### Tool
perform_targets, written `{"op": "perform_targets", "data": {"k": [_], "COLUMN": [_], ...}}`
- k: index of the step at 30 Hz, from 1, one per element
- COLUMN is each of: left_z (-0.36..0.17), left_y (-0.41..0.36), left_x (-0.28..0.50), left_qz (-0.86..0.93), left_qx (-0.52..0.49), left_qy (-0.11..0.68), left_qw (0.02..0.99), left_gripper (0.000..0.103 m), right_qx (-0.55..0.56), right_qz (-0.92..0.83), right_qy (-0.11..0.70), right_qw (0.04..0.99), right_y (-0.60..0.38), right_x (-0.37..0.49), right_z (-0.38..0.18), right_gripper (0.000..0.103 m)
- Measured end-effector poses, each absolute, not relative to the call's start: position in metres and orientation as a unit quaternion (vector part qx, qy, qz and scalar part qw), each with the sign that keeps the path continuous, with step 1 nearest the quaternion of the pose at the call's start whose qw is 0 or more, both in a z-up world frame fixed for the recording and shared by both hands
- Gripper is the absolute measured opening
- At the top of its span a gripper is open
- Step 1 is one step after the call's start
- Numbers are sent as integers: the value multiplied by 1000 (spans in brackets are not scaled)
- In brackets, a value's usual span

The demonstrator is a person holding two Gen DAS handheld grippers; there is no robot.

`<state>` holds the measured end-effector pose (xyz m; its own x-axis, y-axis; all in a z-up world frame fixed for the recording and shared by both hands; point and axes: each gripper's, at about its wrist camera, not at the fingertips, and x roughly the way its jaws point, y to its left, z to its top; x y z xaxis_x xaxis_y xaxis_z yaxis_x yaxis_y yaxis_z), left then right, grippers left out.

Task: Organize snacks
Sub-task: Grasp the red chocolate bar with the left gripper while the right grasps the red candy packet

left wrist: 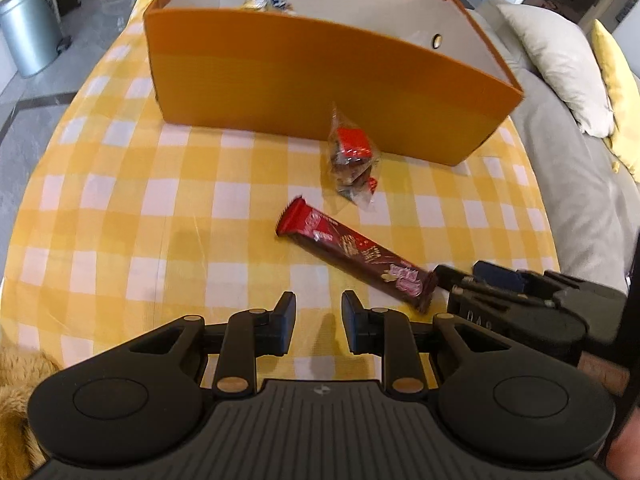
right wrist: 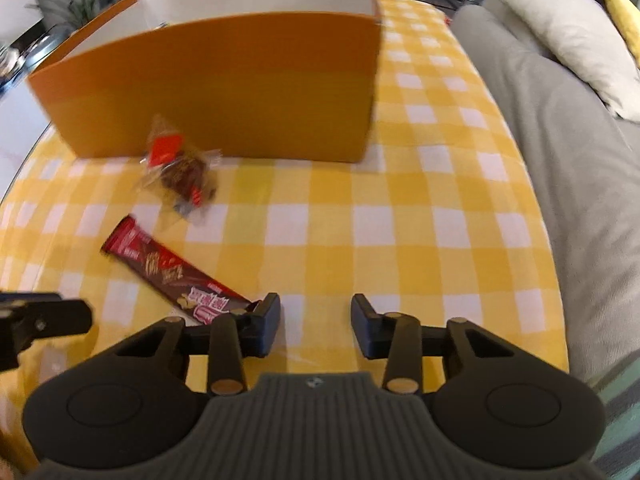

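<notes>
A long red-brown chocolate bar (left wrist: 356,256) lies slantwise on the yellow checked tablecloth (left wrist: 160,208). Beyond it, a clear bag of red-labelled snacks (left wrist: 352,156) rests against the front wall of the orange box (left wrist: 320,80), which holds a few wrapped snacks (left wrist: 264,0). My left gripper (left wrist: 319,300) hovers over the cloth, left of the bar's near end, open by a narrow gap with nothing in it. My right gripper (right wrist: 316,302) is open and empty; its left finger (right wrist: 268,316) stands beside the bar's (right wrist: 172,272) near end. The bag (right wrist: 180,168) lies further off.
A grey sofa (right wrist: 560,160) with pale and yellow cushions (left wrist: 560,64) runs along the table's right edge. A metal bin (left wrist: 28,32) stands on the floor at far left. Something tan and furry (left wrist: 16,392) sits at the near left corner.
</notes>
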<state>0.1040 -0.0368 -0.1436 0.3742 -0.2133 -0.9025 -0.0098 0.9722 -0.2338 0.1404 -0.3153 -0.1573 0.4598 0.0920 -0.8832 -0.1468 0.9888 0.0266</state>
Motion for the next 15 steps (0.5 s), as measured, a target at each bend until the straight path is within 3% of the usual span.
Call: {"op": "perform_targets", "data": {"k": [3,5,15], "left_z": [-147,-147,-152], "left_y": [-29,-23,-41], "left_x": [105,107,121], "left_qz": [-53,-47,-45], "left_qx": [-124,-139,-108], "left_qy": [557,555,556], "left_qw": [819,818,823], "left_gripper": [35,45,55], "right_qx": [-33,-38,-15], "right_qz": [101,125,177], "right_qy": [518,520,512], "right_qw": [849,844,841], "right_y": [-306,-299,-289], "right_x": [136,134,128], "right_z": [-157,-158,-153], "right_gripper": [38,40,43]}}
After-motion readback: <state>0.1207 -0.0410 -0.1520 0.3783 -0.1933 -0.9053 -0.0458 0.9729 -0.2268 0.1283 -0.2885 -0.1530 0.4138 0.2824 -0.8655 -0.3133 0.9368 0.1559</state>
